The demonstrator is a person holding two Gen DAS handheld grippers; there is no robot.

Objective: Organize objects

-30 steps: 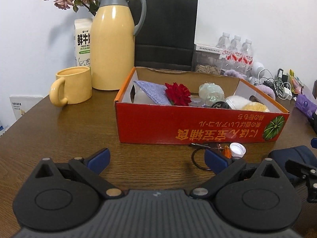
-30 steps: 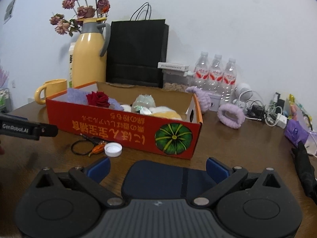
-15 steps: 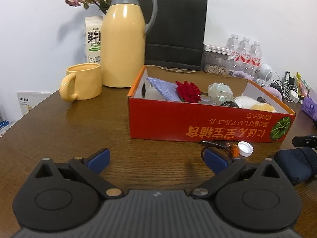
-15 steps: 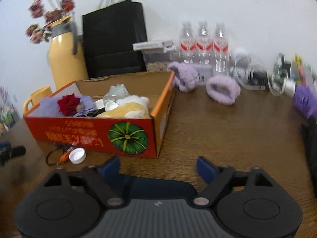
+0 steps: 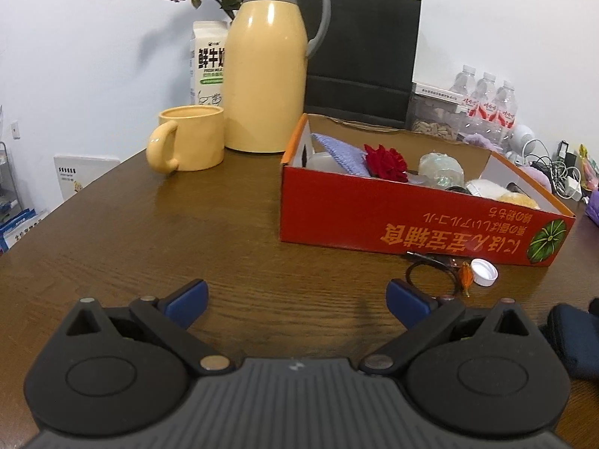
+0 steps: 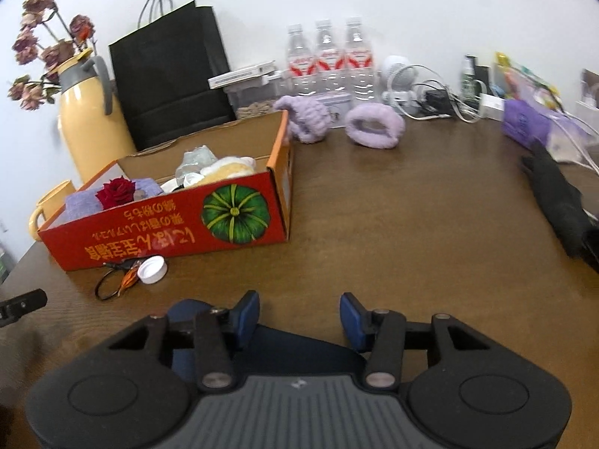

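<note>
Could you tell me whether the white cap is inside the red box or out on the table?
Out. The cap lies on the table just in front of the box.

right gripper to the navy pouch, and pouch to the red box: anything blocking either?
Nothing visible. The right gripper sits directly over the navy pouch, jaws partly closed around it. Between the pouch and the red box is bare table; the white cap and black cord lie left of that path.

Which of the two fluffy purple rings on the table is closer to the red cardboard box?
The left fluffy purple ring, right beside the red cardboard box at its far corner. The other fluffy purple ring lies further right, in front of the water bottles.
</note>
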